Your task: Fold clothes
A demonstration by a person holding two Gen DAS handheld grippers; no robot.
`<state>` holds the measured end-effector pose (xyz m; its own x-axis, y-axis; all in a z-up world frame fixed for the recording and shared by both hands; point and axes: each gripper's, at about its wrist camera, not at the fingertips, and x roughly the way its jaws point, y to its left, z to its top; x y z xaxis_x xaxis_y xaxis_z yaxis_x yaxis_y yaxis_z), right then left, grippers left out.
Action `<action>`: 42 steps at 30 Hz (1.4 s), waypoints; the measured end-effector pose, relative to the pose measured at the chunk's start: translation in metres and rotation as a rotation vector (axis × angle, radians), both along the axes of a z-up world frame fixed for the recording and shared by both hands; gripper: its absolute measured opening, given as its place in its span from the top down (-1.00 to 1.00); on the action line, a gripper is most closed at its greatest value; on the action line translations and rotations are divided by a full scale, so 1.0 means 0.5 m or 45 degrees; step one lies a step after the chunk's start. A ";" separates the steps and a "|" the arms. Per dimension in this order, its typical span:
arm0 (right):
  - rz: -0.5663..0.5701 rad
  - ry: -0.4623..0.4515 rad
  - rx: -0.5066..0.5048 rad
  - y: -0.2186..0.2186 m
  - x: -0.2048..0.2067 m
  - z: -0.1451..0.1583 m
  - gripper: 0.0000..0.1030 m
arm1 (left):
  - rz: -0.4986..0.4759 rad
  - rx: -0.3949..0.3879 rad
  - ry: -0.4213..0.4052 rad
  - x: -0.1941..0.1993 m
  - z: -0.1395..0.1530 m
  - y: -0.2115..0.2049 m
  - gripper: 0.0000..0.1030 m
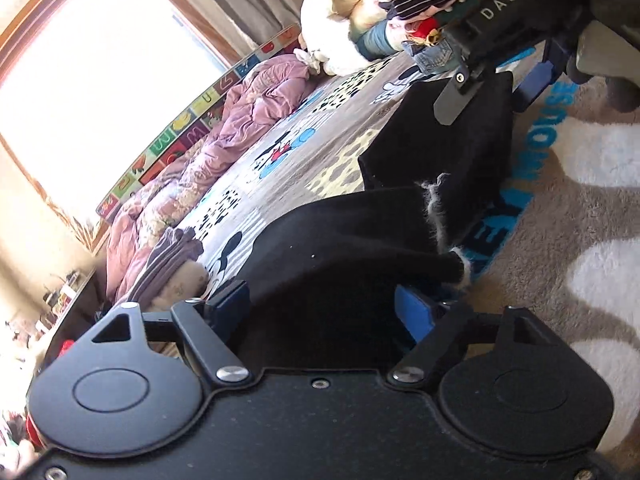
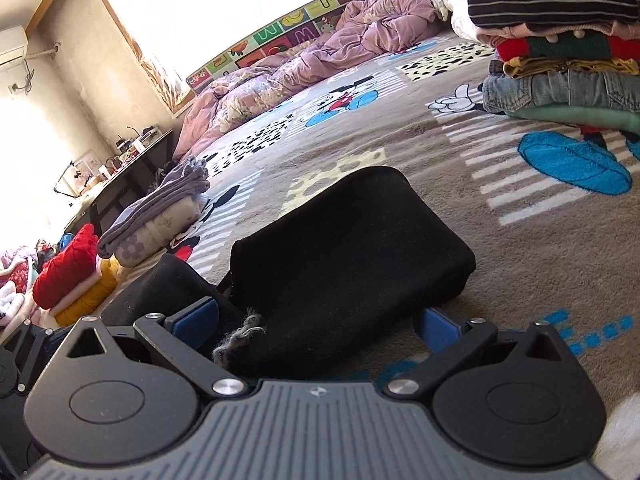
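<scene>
A black garment (image 1: 440, 152) with a frayed whitish edge lies partly folded on the cartoon-print carpet (image 1: 332, 128). In the right wrist view it (image 2: 344, 248) forms a thick folded block. My left gripper (image 1: 324, 308) is open, its blue pads either side of the garment's near part. My right gripper (image 2: 316, 324) is open too, straddling the near edge of the folded block. The right gripper also shows in the left wrist view (image 1: 536, 76) at the garment's far end.
A tall stack of folded clothes (image 2: 560, 52) stands at the right. A small grey and floral folded pile (image 2: 156, 216) and a red and yellow pile (image 2: 72, 280) lie at the left. A purple quilt (image 2: 320, 56) lies along the far wall under the window.
</scene>
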<state>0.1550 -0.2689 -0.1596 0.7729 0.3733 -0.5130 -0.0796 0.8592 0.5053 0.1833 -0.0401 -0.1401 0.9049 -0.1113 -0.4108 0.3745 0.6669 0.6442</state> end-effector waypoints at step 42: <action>-0.018 -0.029 -0.205 0.066 -0.029 -0.056 -1.00 | 0.289 -1.723 0.378 0.075 0.128 0.327 0.65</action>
